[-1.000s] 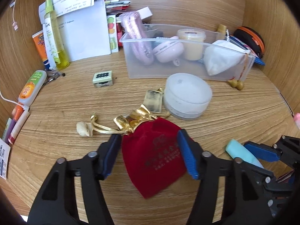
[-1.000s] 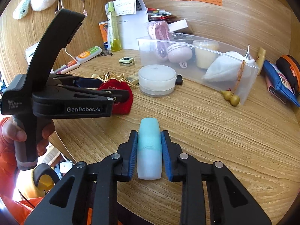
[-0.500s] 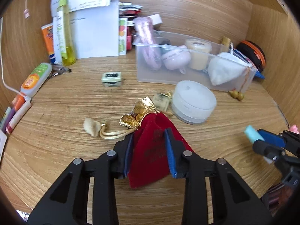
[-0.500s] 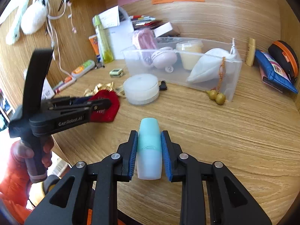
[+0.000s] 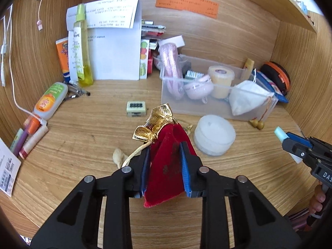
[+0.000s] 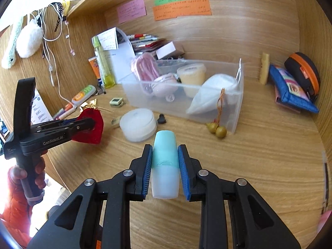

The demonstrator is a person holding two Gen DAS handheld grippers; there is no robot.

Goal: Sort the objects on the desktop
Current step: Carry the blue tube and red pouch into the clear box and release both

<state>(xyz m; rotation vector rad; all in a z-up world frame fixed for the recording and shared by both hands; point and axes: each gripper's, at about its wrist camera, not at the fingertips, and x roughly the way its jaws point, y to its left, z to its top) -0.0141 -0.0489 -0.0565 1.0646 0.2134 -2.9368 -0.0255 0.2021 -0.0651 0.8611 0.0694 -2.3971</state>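
Two handheld grippers in view, one item each. Left gripper (image 5: 165, 166): jaws have just been closing and now clench the red velvet pouch (image 5: 168, 166), gold-trimmed mouth pointing away, gold drawstring with a pale bead (image 5: 118, 157) trailing toward the wooden desk (image 5: 83, 128); the pouch hangs clear of the surface in the right wrist view (image 6: 90, 125). Right gripper (image 6: 165, 166): clamped on one mint-green capped tube (image 6: 165, 164), cap end forward, held above the desk.

One clear plastic bin (image 6: 232, 101) near the back wall. Contents counted: 1 coil of pink cord (image 6: 144, 68), 1 round pink device (image 6: 165, 84), 1 cream tub (image 6: 192, 76), 1 white face mask (image 6: 211, 93), 1 small dark box partly hidden behind. Two small gourd charms (image 6: 216, 129) hang on an orange cord outside its front corner.

On the desk: 1 round frosted white container (image 6: 138, 124) just beside the bin; 1 small green tally counter (image 5: 135, 108); 1 tall yellow bottle (image 5: 82, 47); 1 orange tube (image 5: 62, 58); 1 flat green-orange bottle (image 5: 50, 100). Wall: 3 coloured notes (pink, green, orange).
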